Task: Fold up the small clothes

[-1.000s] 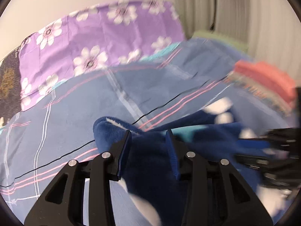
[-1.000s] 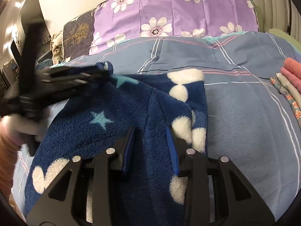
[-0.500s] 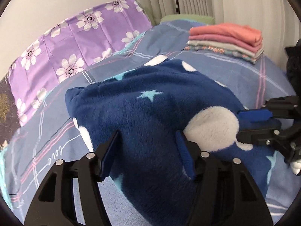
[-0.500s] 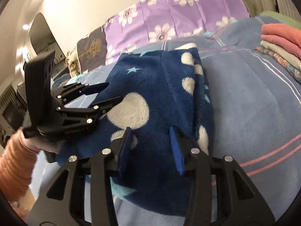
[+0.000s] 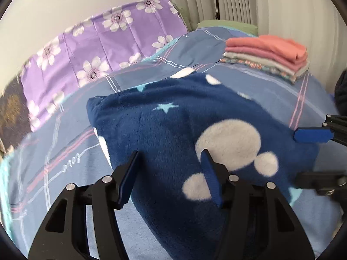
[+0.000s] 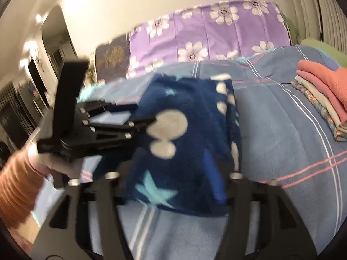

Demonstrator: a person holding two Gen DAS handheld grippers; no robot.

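Navy fleece garment (image 5: 173, 125) folded on bed (image 5: 65, 173) | left claw (image 5: 169, 173), right claw (image 6: 171, 173) spread wide, empty | folded stack (image 5: 269, 54) nearby; stacking seemingly left

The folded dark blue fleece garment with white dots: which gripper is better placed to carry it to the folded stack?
Probably the right gripper: the dark blue fleece garment lies between its open fingers, and the stack of folded clothes is on its side.

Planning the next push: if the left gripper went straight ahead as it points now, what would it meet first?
Most likely the folded navy fleece garment: it lies right between and ahead of the left gripper and its open jaws. Depth is unclear; contact looks near.
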